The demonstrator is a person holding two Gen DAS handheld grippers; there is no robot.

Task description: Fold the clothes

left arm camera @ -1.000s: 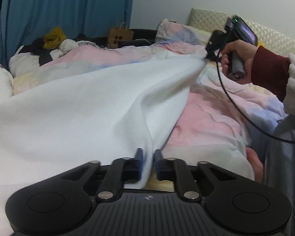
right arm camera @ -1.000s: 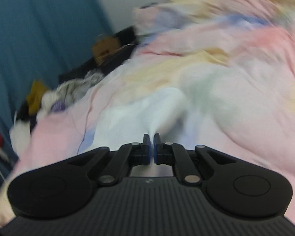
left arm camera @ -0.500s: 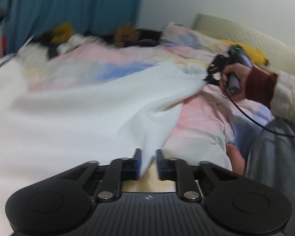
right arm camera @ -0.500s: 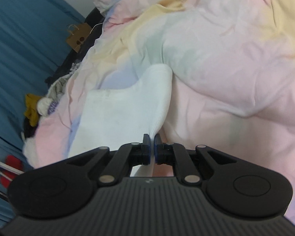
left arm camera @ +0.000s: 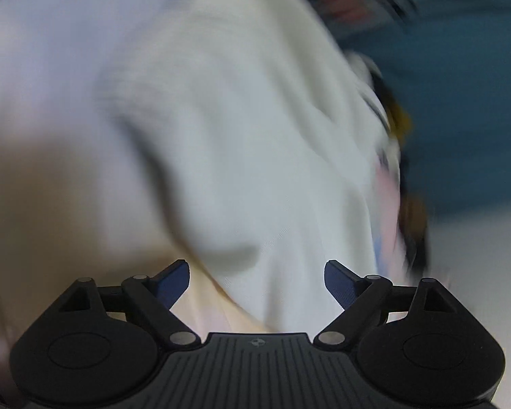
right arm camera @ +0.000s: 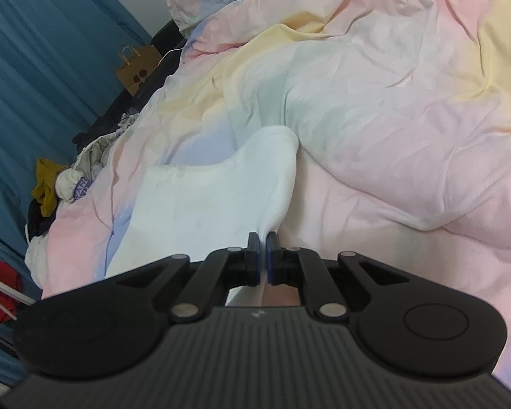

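Note:
A white knit garment (right arm camera: 201, 201) lies spread on the pastel bedcover (right arm camera: 408, 109). My right gripper (right arm camera: 263, 255) is shut on a pinched edge of the garment, which rises in a fold from the jaws. In the blurred left wrist view the white garment (left arm camera: 242, 143) fills most of the frame. My left gripper (left arm camera: 257, 277) is open wide and holds nothing, with the cloth lying just beyond and between its blue pads (left arm camera: 173, 281).
A pile of other clothes (right arm camera: 61, 187) lies at the bed's far left edge. A brown paper bag (right arm camera: 134, 71) stands by the blue curtain (right arm camera: 34, 68). A red item (right arm camera: 3, 293) hangs at the lower left.
My left gripper has let go of the white garment, opened wide and swung sharply, blurring its view. My right gripper still holds its edge, nearly still.

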